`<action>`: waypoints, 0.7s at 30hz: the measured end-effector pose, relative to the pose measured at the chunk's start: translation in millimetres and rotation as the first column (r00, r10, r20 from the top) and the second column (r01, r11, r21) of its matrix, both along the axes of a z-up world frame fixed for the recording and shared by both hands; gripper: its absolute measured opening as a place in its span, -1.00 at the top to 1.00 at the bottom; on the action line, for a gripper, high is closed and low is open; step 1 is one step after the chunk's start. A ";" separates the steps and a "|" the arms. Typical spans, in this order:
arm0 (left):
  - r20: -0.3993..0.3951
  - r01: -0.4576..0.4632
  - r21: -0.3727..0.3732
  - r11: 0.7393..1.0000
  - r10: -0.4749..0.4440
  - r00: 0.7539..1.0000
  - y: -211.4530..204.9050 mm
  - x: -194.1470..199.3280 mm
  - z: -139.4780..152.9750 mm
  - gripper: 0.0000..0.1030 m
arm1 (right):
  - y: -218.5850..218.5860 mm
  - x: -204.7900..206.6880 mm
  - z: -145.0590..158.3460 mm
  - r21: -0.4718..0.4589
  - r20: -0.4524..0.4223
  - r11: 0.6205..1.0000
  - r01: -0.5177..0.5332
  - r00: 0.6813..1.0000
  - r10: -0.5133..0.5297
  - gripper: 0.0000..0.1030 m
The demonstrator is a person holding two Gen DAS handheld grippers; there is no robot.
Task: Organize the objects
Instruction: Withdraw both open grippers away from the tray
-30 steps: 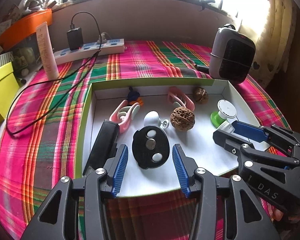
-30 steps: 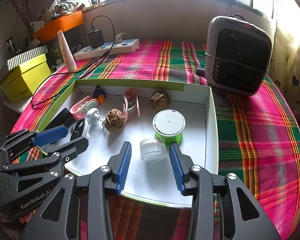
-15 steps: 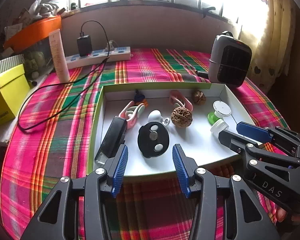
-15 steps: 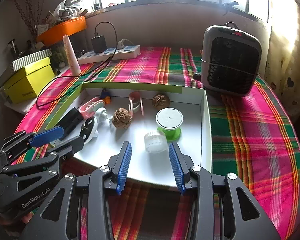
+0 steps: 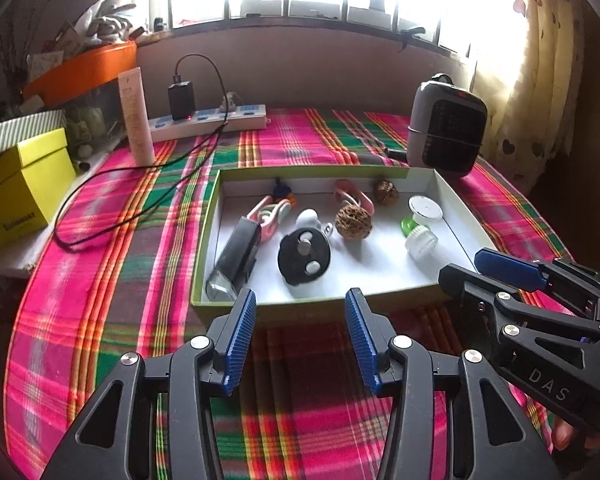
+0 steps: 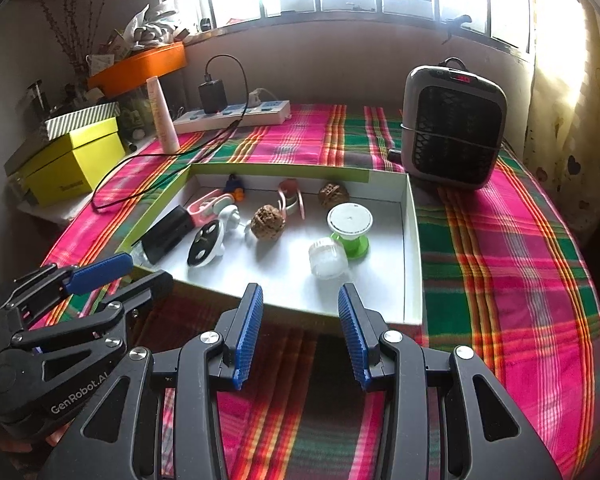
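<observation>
A white tray with a green rim (image 5: 312, 311) (image 6: 413, 240) lies on the plaid cloth. It holds a black disc with metal studs (image 5: 304, 256) (image 6: 204, 243), a black flashlight (image 5: 236, 258) (image 6: 162, 236), two walnuts (image 5: 353, 221) (image 6: 267, 222), pink clips (image 5: 270, 216), a white knob (image 5: 308, 218), a green-and-white spool (image 5: 422, 210) (image 6: 350, 226) and a clear jar (image 5: 420, 242) (image 6: 327, 258). My left gripper (image 5: 300, 338) is open and empty, just in front of the tray's near edge. My right gripper (image 6: 300, 334) is open and empty, also in front of the tray.
A grey heater (image 5: 444, 136) (image 6: 452, 124) stands behind the tray's right corner. A power strip with a black charger (image 5: 208, 120) and its cable lie at the back left. A tube (image 5: 136, 116) and a yellow box (image 5: 16, 192) stand at the left.
Both grippers have drawn back toward me, out from over the tray to in front of its near edge. Both stay open and empty. The objects in the tray have not moved.
</observation>
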State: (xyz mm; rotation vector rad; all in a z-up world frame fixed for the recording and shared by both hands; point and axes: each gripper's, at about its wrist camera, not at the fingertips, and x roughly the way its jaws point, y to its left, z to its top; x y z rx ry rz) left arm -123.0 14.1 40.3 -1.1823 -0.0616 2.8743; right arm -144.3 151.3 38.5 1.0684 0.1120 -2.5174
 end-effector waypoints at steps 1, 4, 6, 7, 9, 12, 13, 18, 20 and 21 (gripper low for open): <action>0.002 -0.006 -0.005 1.000 0.006 1.000 0.6 2.7 -0.6 0.12 | 0.1 2.0 0.2 0.000 -0.001 1.000 0.001 1.000 -0.001 0.21; 0.002 -0.014 -0.018 1.000 0.014 1.000 2.1 10.6 -1.7 0.12 | 2.1 10.7 -0.9 0.003 -0.004 1.000 0.009 1.000 -0.009 0.21; 0.003 -0.014 -0.024 1.000 0.015 1.000 2.7 15.5 -2.5 0.12 | 4.4 15.3 -3.3 0.003 0.004 1.000 0.015 1.000 -0.015 0.21; 0.007 -0.017 -0.027 0.999 0.017 1.000 2.9 18.5 -3.8 0.12 | 5.4 18.0 -5.5 0.003 0.010 1.000 0.018 1.000 -0.018 0.21; 0.015 -0.020 -0.030 0.999 0.020 1.000 2.7 23.8 -6.9 0.12 | 5.7 22.7 -9.6 0.010 0.022 1.000 0.021 1.000 -0.022 0.21; 0.033 -0.025 -0.030 0.999 0.026 0.999 2.5 33.3 -13.4 0.12 | 5.2 30.4 -16.1 0.026 0.036 1.000 0.018 0.999 -0.019 0.21; 0.037 -0.027 -0.028 0.999 0.028 0.999 2.6 35.5 -15.1 0.12 | 5.3 32.7 -18.1 0.031 0.042 0.999 0.017 0.999 -0.019 0.21; 0.061 -0.024 -0.031 0.999 0.026 0.998 4.3 44.9 -24.3 0.12 | 7.9 43.1 -26.0 0.051 0.060 0.998 0.021 0.998 -0.025 0.21; 0.065 -0.016 -0.038 0.999 0.019 0.998 6.3 49.3 -27.0 0.12 | 10.2 47.2 -27.9 0.053 0.063 0.998 0.027 0.998 -0.030 0.21; 0.069 -0.016 -0.040 0.999 0.018 0.997 6.9 51.6 -28.7 0.12 | 11.4 49.3 -29.5 0.052 0.068 0.998 0.027 0.997 -0.031 0.21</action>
